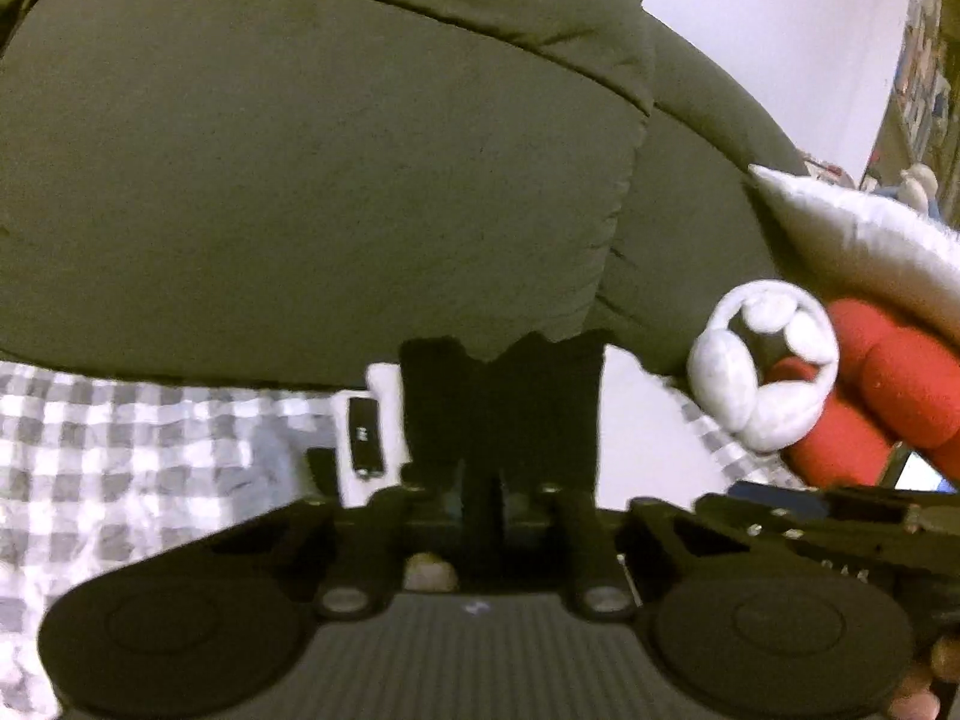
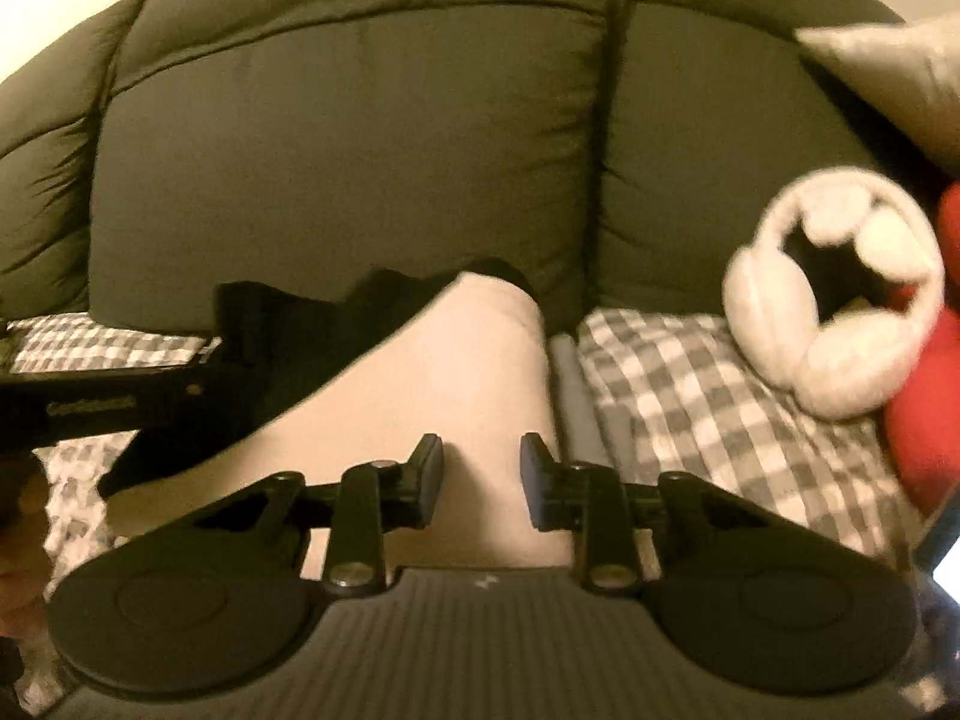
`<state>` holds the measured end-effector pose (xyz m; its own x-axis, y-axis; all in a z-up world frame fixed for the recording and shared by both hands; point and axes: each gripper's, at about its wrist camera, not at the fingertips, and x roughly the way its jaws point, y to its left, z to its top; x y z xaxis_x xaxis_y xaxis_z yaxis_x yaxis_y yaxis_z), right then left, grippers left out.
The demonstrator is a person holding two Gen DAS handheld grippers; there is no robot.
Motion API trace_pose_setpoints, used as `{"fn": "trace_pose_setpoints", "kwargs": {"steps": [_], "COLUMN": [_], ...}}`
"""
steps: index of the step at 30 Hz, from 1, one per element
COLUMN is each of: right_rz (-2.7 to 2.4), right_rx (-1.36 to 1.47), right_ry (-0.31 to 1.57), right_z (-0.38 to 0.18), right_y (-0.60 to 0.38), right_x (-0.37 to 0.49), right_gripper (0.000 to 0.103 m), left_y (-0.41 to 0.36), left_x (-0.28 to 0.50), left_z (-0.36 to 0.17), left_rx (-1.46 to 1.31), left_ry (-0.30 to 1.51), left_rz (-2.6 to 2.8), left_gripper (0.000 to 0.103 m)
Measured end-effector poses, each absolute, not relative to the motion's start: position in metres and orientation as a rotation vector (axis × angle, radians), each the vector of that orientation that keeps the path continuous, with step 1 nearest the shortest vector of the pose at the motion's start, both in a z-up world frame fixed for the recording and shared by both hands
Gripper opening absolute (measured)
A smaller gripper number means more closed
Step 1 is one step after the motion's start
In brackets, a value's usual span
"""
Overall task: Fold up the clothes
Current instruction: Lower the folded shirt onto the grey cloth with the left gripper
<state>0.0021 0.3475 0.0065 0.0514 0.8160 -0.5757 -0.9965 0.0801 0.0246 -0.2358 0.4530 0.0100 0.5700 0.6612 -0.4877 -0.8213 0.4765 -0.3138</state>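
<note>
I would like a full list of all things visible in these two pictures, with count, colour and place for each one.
sofa: one, dark olive-grey, fills the back of both views.
checked cloth: one, grey and white, spread over the seat.
pale garment: one, light pinkish-white, on the seat in front of the right claw.
black garment: one, black, at the tips of the left claw, against the sofa back.
plush toy: one, white and red, on the seat at the right.
cushion: one, white, above the toy.
left claw: one, black, shut on the black garment.
right claw: one, black, open over the pale garment.
hand: fingers at the lower right corner of the left view.
</note>
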Motion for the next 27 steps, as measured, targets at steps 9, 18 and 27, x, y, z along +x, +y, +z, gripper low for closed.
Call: {"fn": "trace_pose_setpoints", "kwargs": {"steps": [9,18,27], "right_rz": [1.428,1.412,1.553], "right_rx": [-0.437,-0.400,-0.400], "right_ry": [0.516,0.525,0.557], "right_z": [-0.010,-0.001,0.018], "right_y": [0.344,0.337,0.327], "right_x": [0.004,0.001,-0.012], "right_gripper": [0.030,0.033,0.034], "left_y": [0.453,0.431,0.413], "left_x": [-0.230,-0.222,-0.225], "left_z": [0.005,0.034,0.024], "left_rx": [-0.542,-0.423,-0.380], "left_ry": [0.347,0.377,0.409], "left_rz": [0.928,0.928,0.907], "left_gripper": [0.009,0.009,0.009]}}
